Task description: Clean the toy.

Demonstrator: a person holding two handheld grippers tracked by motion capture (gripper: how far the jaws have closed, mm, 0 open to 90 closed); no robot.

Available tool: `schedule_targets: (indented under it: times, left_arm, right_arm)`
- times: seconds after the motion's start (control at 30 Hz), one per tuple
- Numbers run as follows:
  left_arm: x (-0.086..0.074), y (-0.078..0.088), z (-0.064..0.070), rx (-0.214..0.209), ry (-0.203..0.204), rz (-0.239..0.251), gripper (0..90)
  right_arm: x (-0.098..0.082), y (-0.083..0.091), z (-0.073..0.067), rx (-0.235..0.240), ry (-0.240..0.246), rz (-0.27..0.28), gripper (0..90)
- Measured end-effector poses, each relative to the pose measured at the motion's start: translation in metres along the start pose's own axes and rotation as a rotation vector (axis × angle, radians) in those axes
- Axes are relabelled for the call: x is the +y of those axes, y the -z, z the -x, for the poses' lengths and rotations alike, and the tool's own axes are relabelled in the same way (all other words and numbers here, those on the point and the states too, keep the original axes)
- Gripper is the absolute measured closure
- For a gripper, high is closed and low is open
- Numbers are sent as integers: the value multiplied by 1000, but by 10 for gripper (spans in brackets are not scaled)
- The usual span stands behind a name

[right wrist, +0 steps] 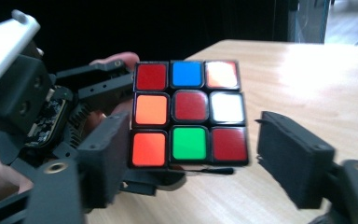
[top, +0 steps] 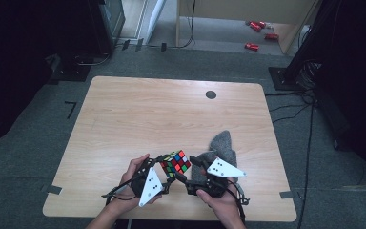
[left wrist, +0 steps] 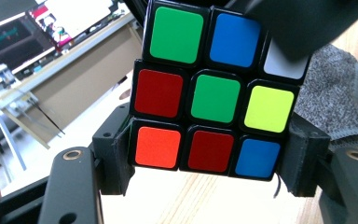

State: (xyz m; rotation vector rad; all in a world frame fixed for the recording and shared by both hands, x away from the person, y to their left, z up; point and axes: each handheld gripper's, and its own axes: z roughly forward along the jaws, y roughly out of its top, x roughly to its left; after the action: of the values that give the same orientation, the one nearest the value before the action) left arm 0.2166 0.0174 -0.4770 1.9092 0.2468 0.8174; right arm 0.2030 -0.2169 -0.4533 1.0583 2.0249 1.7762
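Observation:
A scrambled Rubik's cube (top: 176,163) is held just above the near part of the wooden table (top: 171,109). My left gripper (top: 168,172) is shut on the cube; in the left gripper view its pads press both sides of the bottom row of the cube (left wrist: 209,93). My right gripper (top: 189,170) comes in from the right and stands open. In the right gripper view its left jaw lies against the cube (right wrist: 189,114), while its right jaw stands off with a clear gap. A black part of the right gripper (left wrist: 303,23) covers the cube's upper corner.
A grey knitted cloth (top: 224,143) lies on the table right behind the right gripper, near the right edge. A small black round disc (top: 211,94) sits at the far side of the table. Red objects (top: 257,26) lie on the floor beyond.

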Motion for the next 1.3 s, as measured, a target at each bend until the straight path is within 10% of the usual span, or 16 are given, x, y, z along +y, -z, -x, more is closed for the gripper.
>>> schedule_targets:
  times: [0.23, 0.4, 0.63, 1.07, 1.3]
  left_arm:
    - [-6, 1, -13, -1, 98, -19, 330]
    - [-8, 4, -22, -2, 158, -9, 330]
    - [-10, 4, -26, -15, 194, -13, 330]
    - [-11, 5, -29, -27, 230, -15, 330]
    - [-11, 4, -28, -44, 241, -14, 331]
  right_arm:
    - [5, 18, 26, -169, 75, 37, 172]
    - [-9, 19, 56, -339, 126, -79, 143]
    - [-31, 12, 77, -421, 181, -227, 132]
    - [-48, 9, 94, -377, 108, -368, 102]
    - [-49, 10, 95, -359, 97, -420, 234]
